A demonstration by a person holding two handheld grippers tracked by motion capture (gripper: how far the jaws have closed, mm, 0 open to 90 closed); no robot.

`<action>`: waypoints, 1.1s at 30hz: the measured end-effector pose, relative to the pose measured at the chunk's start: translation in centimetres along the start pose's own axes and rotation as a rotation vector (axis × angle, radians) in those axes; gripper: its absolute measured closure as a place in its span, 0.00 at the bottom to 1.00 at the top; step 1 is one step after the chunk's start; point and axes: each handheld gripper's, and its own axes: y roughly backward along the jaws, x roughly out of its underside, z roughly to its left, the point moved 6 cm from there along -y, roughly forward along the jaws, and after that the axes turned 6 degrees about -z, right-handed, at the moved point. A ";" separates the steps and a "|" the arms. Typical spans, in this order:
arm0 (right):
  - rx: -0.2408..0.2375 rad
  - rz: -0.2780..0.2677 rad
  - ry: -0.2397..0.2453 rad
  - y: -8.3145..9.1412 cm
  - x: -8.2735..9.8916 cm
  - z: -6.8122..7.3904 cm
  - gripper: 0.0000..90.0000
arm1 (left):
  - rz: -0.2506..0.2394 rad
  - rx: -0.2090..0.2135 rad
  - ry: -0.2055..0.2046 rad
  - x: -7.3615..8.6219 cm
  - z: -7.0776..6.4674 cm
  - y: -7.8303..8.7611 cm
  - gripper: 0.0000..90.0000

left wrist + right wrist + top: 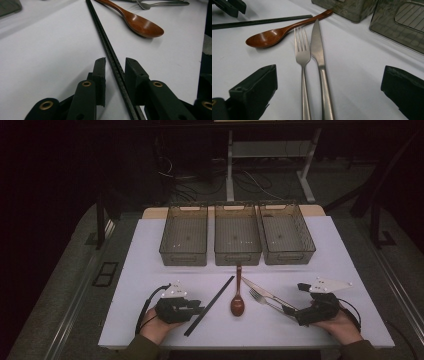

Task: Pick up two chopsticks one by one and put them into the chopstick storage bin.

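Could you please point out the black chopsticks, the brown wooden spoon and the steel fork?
black chopsticks (110,51), left gripper view, mid-length of the sticks
brown wooden spoon (145,25), left gripper view, its bowl
steel fork (302,53), right gripper view, base of its tines

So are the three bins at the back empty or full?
Empty: all three bins show bare mesh floors; the spoon, fork and knife lie on the table.
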 end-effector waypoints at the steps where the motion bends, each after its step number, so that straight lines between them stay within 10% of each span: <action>1: 0.000 -0.001 0.000 0.0 0.0 0.0 0.00 | 0.001 0.000 0.007 0.0 -0.1 -0.1 0.78; 33: 0.004 -0.018 -0.011 0.1 -0.1 -0.1 0.00 | 0.083 -0.047 -0.066 0.6 -0.1 -0.7 0.84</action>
